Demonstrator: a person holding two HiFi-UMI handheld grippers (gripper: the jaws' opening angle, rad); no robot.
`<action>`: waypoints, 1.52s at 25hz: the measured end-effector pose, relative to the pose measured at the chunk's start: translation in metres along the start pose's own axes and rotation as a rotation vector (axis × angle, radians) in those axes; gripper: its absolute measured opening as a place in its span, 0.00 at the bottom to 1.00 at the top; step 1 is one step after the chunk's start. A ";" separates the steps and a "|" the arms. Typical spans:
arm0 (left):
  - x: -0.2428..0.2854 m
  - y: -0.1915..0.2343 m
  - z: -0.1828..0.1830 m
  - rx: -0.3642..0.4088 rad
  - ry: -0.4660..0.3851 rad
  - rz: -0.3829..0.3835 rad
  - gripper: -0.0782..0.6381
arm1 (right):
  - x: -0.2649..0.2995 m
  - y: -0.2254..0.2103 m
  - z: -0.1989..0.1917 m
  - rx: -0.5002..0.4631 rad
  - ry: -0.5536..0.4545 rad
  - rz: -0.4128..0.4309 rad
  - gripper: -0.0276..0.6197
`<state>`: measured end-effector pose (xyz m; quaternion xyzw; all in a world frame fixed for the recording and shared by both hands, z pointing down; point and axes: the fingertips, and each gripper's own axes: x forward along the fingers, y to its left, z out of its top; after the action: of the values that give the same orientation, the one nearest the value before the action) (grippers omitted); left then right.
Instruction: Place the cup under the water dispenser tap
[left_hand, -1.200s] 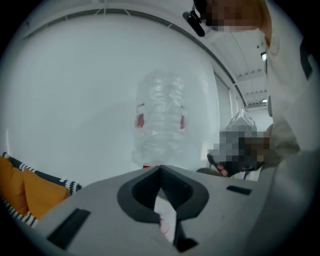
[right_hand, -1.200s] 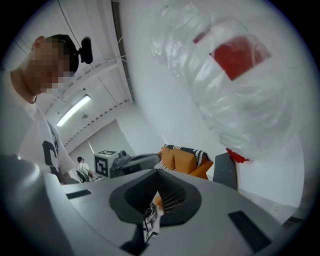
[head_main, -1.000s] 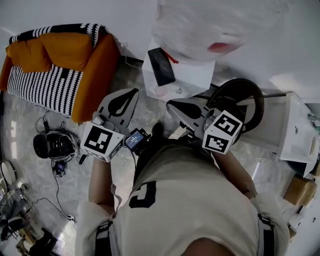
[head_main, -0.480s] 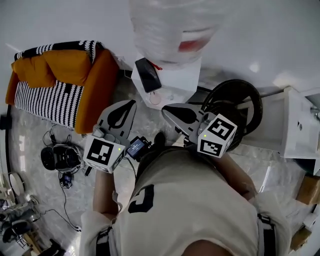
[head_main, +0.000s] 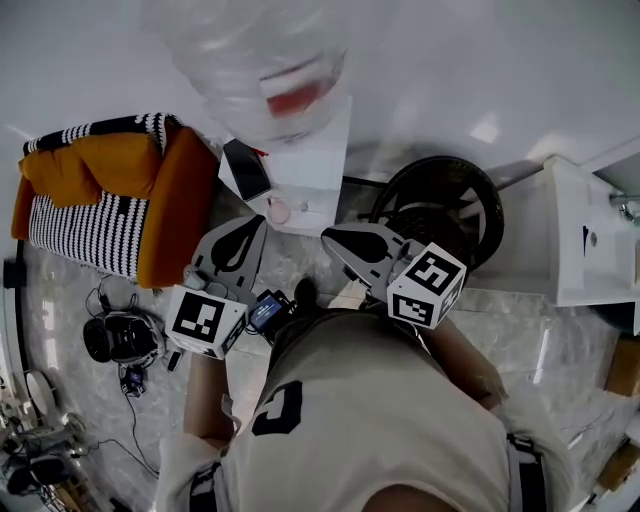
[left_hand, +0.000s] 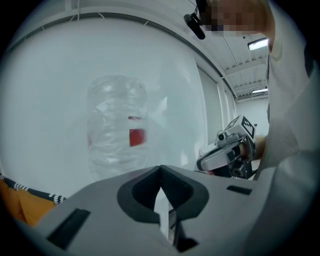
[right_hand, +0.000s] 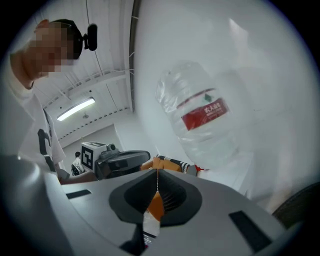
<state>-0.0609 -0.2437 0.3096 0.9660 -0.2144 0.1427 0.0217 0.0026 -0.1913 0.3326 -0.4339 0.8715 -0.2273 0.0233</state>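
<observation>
The water dispenser (head_main: 305, 165) is a white box with a big clear bottle (head_main: 255, 60) with a red label on top. A small pinkish round thing (head_main: 278, 210), perhaps the cup, sits on its front ledge. My left gripper (head_main: 253, 224) is shut and empty, just short of that ledge. My right gripper (head_main: 328, 238), also shut and empty, is beside it at the right. In the left gripper view the bottle (left_hand: 117, 125) stands ahead of the shut left gripper (left_hand: 160, 172). The right gripper view shows the bottle (right_hand: 205, 115) above the shut right gripper (right_hand: 157, 175).
An orange sofa (head_main: 175, 190) with a black-and-white striped cushion (head_main: 85, 225) stands left of the dispenser. A black wheel (head_main: 440, 205) and a white cabinet (head_main: 585, 240) are at the right. Headphones (head_main: 115, 340) and cables lie on the marble floor at the left.
Both grippers have moved forward toward the dispenser, still shut. In the head view the dispenser and bottle have slid left and the sofa has come nearer.
</observation>
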 end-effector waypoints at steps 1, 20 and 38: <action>0.003 -0.007 0.002 0.011 0.005 -0.007 0.18 | -0.007 -0.001 -0.001 0.003 0.000 -0.003 0.09; 0.039 -0.134 0.011 0.031 0.022 -0.020 0.18 | -0.114 -0.009 -0.019 -0.009 0.035 0.047 0.09; -0.054 -0.156 -0.010 -0.012 0.075 0.196 0.18 | -0.111 0.064 -0.037 0.000 0.050 0.292 0.09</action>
<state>-0.0442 -0.0789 0.3066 0.9342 -0.3079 0.1789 0.0213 0.0154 -0.0596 0.3215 -0.2968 0.9257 -0.2321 0.0344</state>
